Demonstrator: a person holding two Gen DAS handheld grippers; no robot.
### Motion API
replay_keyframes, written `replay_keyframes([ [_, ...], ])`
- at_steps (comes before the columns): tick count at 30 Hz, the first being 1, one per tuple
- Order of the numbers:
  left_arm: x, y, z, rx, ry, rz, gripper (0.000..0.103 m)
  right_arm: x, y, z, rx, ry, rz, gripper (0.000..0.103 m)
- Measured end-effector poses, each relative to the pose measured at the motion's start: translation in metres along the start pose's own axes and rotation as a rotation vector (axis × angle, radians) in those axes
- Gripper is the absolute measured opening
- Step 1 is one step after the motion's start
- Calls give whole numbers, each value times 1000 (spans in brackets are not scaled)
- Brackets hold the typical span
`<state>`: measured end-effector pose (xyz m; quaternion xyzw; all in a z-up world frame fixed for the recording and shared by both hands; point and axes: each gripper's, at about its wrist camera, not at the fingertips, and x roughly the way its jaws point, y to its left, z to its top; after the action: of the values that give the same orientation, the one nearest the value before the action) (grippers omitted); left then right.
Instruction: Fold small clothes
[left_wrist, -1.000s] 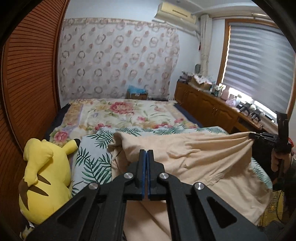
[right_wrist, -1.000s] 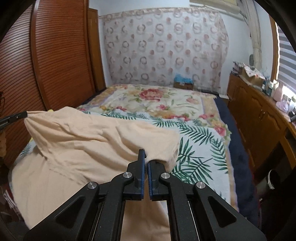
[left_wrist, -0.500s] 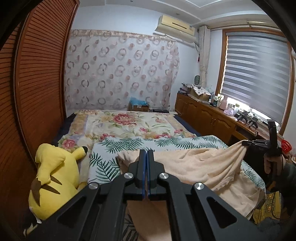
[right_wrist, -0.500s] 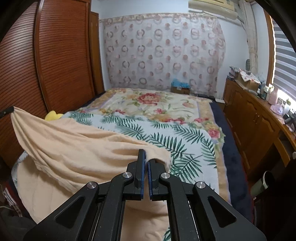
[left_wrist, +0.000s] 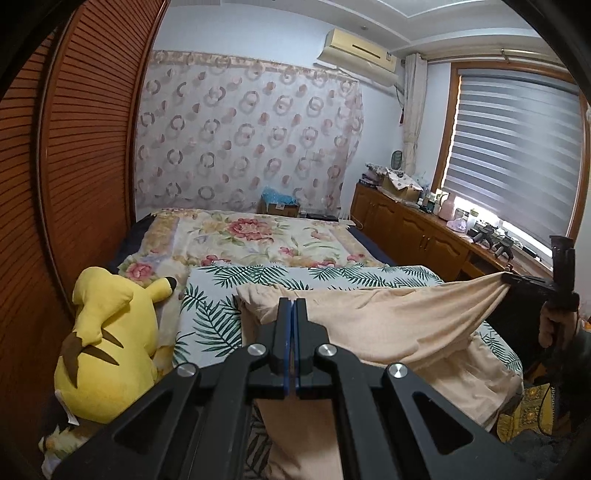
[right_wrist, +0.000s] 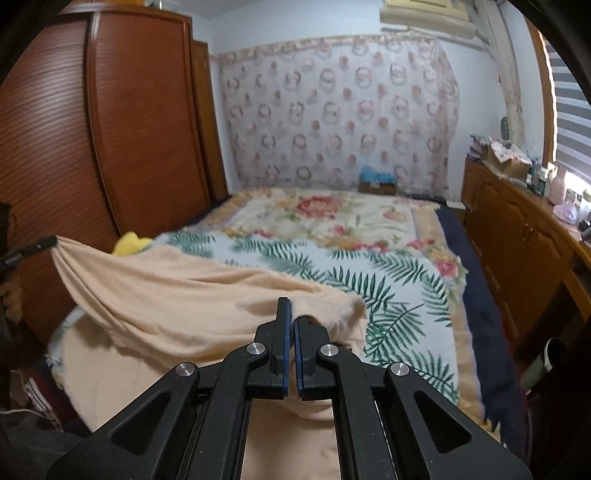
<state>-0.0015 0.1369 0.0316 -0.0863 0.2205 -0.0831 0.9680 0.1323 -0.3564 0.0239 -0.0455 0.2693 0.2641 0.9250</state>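
Spreading across the near end of the bed (left_wrist: 258, 236), a peach-coloured garment (left_wrist: 388, 325) hangs stretched between the two claws, its lower part draped over the palm-leaf sheet (right_wrist: 399, 295) and off the bed's edge. A yellow plush toy (left_wrist: 107, 332) lies on the bed's left side by the wooden wardrobe (left_wrist: 74, 147). The left claw (left_wrist: 291, 306) is clamped on one corner of the garment; the right claw (right_wrist: 291, 317) pinches the opposite corner, its jaws nearly together on the cloth.
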Motion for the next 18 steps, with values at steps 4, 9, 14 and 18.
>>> replay_keyframes([
  [4, -23, 2, -3, -2, 0, 9, 0, -38, 5, -1, -33, 25, -9, 0],
  [9, -36, 9, -18, -15, 35, 43, 0, -72, 7, -14, -33, 82, -12, 0],
  [14, -12, 16, -43, -8, 151, 101, 2, -68, 7, -51, -22, 216, -1, 0],
  [18, 3, 18, -48, 11, 172, 123, 14, -44, 7, -72, -55, 294, -51, 10],
])
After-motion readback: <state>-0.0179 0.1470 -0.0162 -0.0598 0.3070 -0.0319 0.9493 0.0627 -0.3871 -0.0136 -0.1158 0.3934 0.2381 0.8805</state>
